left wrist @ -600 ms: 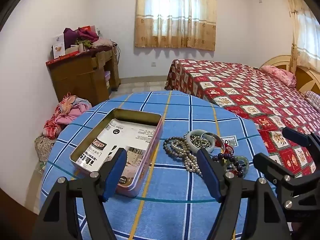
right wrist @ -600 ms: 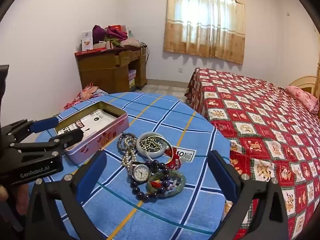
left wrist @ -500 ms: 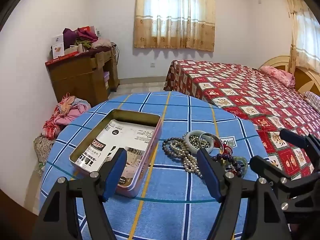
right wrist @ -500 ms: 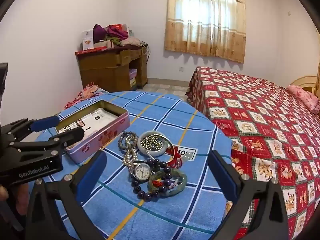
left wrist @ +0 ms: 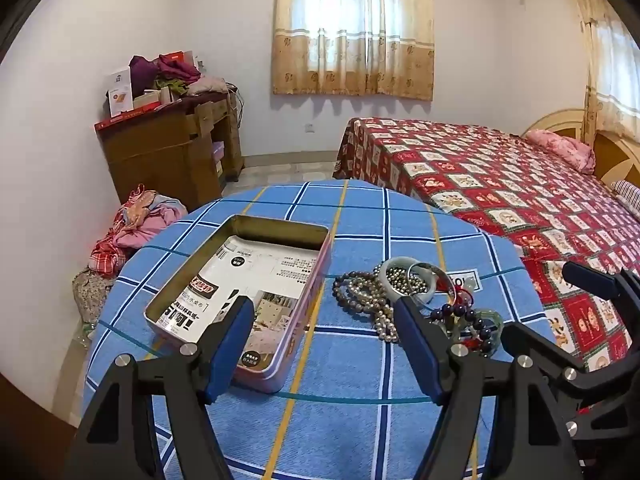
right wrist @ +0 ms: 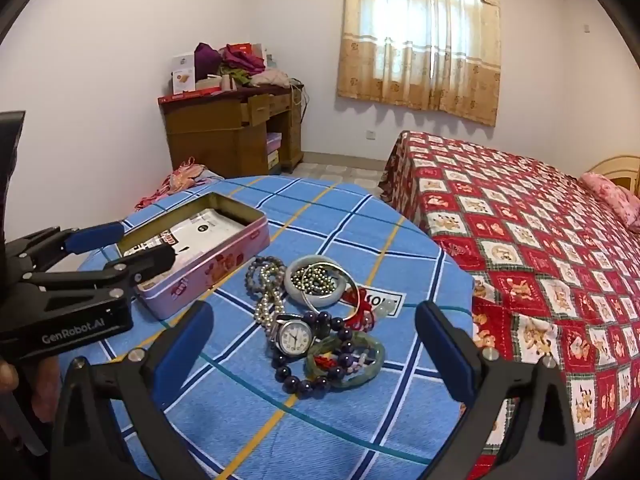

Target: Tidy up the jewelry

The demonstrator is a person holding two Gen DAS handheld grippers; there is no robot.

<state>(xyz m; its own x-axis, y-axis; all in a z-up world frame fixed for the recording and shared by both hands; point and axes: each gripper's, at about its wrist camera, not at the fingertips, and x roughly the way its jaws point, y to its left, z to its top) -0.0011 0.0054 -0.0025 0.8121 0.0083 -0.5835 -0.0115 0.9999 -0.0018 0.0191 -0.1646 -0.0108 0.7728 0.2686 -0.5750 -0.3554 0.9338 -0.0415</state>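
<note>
Blue-padded, my left gripper (left wrist: 322, 312) and right gripper (right wrist: 310, 320) both gape wide, empty, above the jewelry pile (right wrist: 316, 316) beside the tin (left wrist: 240, 292).

A home bedroom — a bed under a red patchwork quilt (right wrist: 520, 232), a cluttered brown wooden desk (right wrist: 236, 136), beige patterned window curtains (right wrist: 420, 36).

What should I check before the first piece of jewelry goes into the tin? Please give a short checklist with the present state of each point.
1. Tin lid off, top open: ok.
2. Tin holds no jewelry, only a printed paper: ok.
3. Right gripper open, nothing between its jaws: ok.
4. Left gripper open, holding nothing: ok.
5. Watch free to lift: not ok, the dark bead bracelet lies against it.
6. Pearl strand untangled from its neighbours: cannot tell.
</note>
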